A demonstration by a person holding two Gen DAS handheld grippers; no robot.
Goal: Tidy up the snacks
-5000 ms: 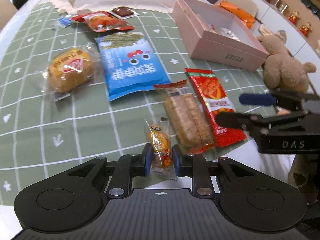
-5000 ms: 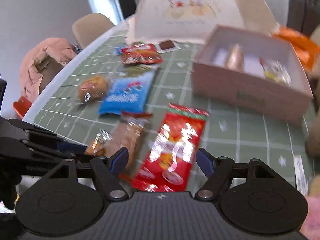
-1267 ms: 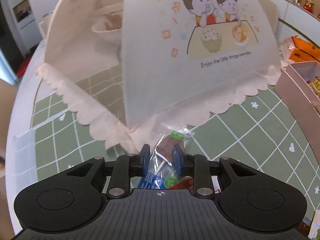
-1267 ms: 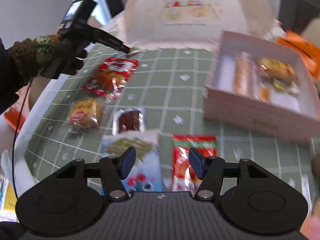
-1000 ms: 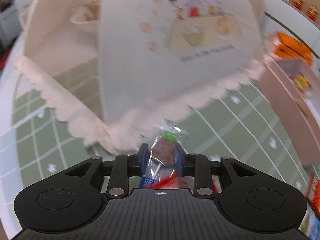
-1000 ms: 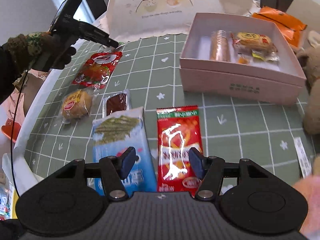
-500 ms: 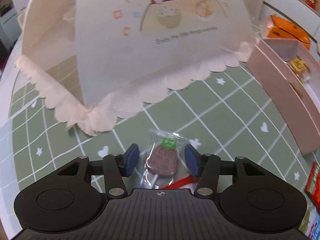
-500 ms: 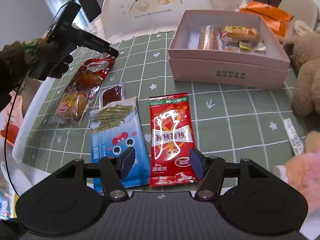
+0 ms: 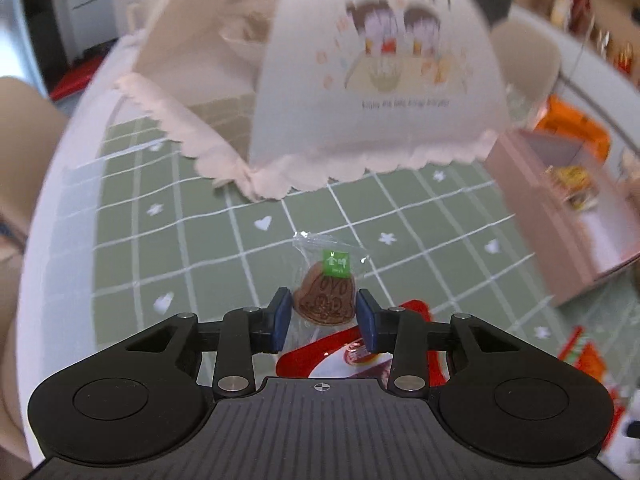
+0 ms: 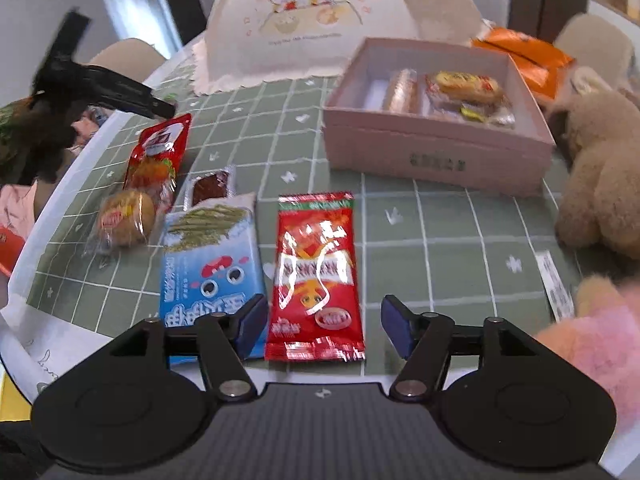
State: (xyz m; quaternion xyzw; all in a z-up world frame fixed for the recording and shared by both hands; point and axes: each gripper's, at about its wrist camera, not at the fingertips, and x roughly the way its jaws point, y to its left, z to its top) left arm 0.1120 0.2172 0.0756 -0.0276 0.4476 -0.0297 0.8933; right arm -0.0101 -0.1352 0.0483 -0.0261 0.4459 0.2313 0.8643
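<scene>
Since half a second ago, left gripper (image 9: pixel 323 320) narrowed around candy (image 9: pixel 325 298), pads not visibly touching; wrapper may slip. Right gripper (image 10: pixel 322 328) spread.

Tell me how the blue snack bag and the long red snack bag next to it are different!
The blue snack bag is wider; the long red snack bag is narrower. The blue one shows cartoon eyes and green sticks at its top; the red one shows a shiny picture with glare. The blue bag's near end is partly hidden behind a finger of the right gripper; the red bag lies in the open gap between them. Both lie flat, side by side on the green checked tablecloth.
</scene>
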